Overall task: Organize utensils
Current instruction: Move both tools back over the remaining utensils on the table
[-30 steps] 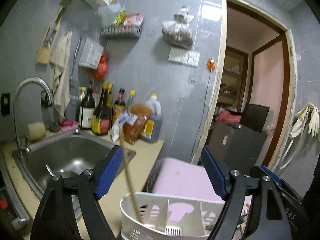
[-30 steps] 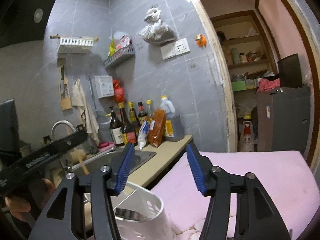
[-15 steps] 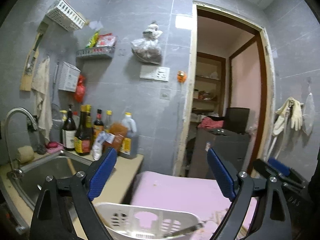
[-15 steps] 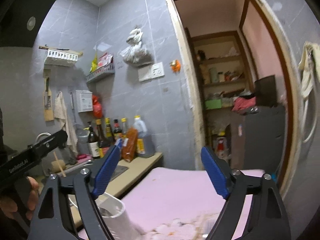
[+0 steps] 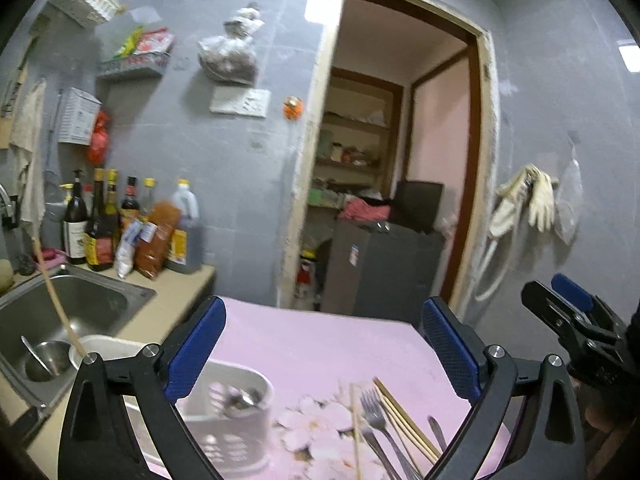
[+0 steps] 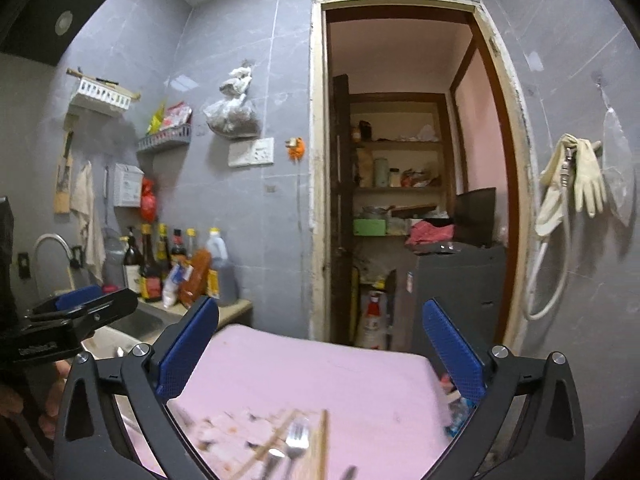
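Left wrist view shows the left gripper [image 5: 324, 344] spread wide and holding nothing, raised over a pink cloth [image 5: 320, 344] that covers the table. At the near left stands a white slotted holder [image 5: 236, 424], blurred, with what looks like a spoon [image 5: 242, 400] already in it and one chopstick [image 5: 56, 300] leaning up out of its far side. Still loose on the cloth to the right lie forks [image 5: 376, 424] and a bundle of chopsticks [image 5: 404, 420], close together, beside another small metal piece I cannot identify. In the right wrist view the right gripper [image 6: 320, 348] is likewise wide and empty, above the same fork [image 6: 298, 438] and chopsticks [image 6: 320, 440]. By my reading the sorting is only partly done: a few pieces are in the holder, most remain on the cloth.
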A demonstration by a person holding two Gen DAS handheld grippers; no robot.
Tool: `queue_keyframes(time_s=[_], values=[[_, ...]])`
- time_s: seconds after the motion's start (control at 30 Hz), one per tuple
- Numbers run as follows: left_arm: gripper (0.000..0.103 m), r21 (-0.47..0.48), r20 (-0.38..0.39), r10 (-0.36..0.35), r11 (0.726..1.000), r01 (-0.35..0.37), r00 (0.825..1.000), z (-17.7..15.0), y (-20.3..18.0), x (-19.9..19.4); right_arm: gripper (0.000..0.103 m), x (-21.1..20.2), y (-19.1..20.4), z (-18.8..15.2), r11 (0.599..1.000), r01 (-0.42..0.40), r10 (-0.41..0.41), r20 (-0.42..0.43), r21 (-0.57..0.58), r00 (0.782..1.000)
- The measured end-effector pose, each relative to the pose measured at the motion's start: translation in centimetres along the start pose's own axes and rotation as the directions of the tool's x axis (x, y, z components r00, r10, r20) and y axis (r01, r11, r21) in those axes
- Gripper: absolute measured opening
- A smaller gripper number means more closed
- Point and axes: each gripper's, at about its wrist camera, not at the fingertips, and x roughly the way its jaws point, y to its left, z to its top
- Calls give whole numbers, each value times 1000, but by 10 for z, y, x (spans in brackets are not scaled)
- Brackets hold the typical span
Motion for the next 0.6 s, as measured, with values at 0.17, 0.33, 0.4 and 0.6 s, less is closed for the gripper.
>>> queue_keyframes(time_s=[0.17,0.33,0.4,0.6], values=[[96,44,-82,-25,999,29,996,-25,-23,11,103,1,-22,-24,999,37,-37,-85,-2,996],[96,80,-172,-41,995,56,984,-49,-39,26,103,8,-40,-51,997,66,-59,-198,28,978],[96,92,-201,-43,994,63,979,-59,-44,31,102,11,-44,-62,997,70,-58,-243,41,968],[95,104,-315,-37,992,74,948,-81,-48,55,82,23,-50,-89,996,66,-41,-372,54,927]])
